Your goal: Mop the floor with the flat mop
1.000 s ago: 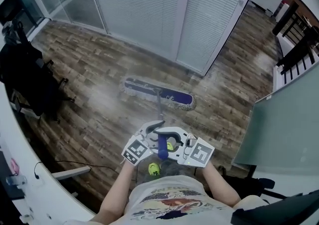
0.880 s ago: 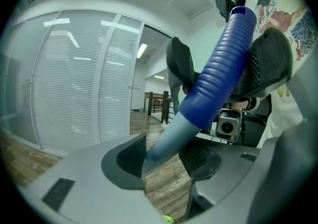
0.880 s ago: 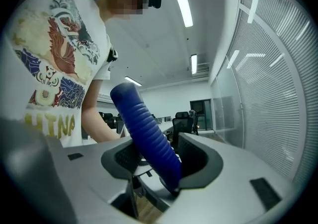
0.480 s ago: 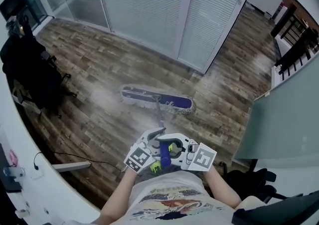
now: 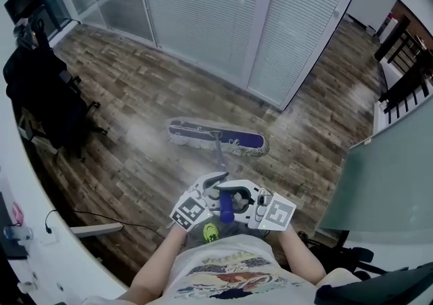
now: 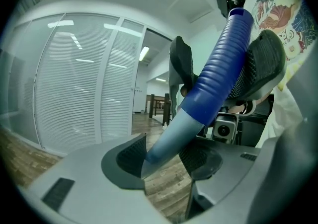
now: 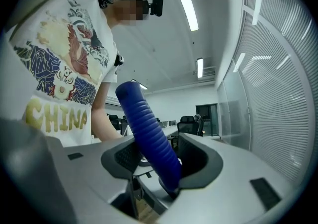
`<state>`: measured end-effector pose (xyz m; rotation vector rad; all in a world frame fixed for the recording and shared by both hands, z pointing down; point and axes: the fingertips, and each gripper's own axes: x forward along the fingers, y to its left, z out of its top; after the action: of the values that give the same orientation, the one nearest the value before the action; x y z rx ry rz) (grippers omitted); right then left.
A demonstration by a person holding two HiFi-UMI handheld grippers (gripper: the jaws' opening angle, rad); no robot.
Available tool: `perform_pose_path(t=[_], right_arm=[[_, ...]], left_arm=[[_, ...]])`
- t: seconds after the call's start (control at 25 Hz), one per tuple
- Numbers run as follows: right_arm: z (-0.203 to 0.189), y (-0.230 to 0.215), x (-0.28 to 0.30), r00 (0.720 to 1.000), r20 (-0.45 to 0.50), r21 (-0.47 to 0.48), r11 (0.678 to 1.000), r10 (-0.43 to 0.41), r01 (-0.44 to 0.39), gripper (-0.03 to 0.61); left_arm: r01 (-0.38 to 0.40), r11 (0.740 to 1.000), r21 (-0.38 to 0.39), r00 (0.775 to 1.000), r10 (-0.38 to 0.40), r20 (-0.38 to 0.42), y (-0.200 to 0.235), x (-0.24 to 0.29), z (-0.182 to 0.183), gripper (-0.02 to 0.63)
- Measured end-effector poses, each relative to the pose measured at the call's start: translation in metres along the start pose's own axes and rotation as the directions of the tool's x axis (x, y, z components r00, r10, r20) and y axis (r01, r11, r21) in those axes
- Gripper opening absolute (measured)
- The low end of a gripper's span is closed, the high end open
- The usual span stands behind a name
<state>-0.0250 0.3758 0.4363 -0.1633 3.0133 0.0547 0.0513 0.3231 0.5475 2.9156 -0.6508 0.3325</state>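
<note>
Flat mop (image 5: 218, 140) lay with its head on the wood floor (image 5: 135, 94) mid-room, long axis left to right; handle (image 5: 219, 158) ran from it back toward the person. Left gripper (image 6: 164, 154) clenched on the handle lower down; right gripper (image 7: 158, 161) clenched on its ribbed blue grip (image 7: 146, 128), nearer the body.

Left forearm (image 5: 157, 264) and right forearm (image 5: 298, 261) are held bent inward in front of the body, so that the two grippers are brought together just beside each other at the midline. The left gripper (image 5: 212, 184) is seen with its jaws closed on the pale lower shaft of the mop handle (image 5: 225, 207). The right gripper (image 5: 234, 197) is closed on the ribbed blue grip of the same handle, nearer the body, and is pointed across toward the left gripper.
</note>
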Motion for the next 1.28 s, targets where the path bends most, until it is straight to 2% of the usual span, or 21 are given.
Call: perform_pose_path(t=[0.2,0.52,0.84,1.08,1.28], right_arm=[[-0.009,-0.079,0.008,0.999,0.021,-0.014,1.0,0.025,-0.025,0.206],[-0.01,-0.237,-0.002,0.997,0.057,-0.006,0.999,0.048,-0.047,0.209],[-0.036,-0.363,-0.004,0.997,0.026,0.005,0.997,0.075,-0.075,0.224],[-0.048,-0.407,0.002,0.998,-0.028,0.056,0.997,0.054,-0.052,0.225],[-0.055,-0.392,0.01,0.998,-0.043,0.107,0.994,0.035,-0.03,0.233]], left_arm=[[-0.026,1.0,0.002,0.999,0.026,-0.021,0.075,0.034,0.007,0.181],[-0.042,0.999,0.011,0.998,0.043,-0.053,0.207,0.118,0.038,0.181],[-0.056,0.997,0.049,0.994,0.06,-0.089,0.32,0.181,0.047,0.181],[-0.045,0.998,0.05,0.995,0.05,-0.09,0.36,0.196,0.056,0.181],[-0.042,0.997,0.063,0.992,0.049,-0.113,0.352,0.18,0.047,0.179]])
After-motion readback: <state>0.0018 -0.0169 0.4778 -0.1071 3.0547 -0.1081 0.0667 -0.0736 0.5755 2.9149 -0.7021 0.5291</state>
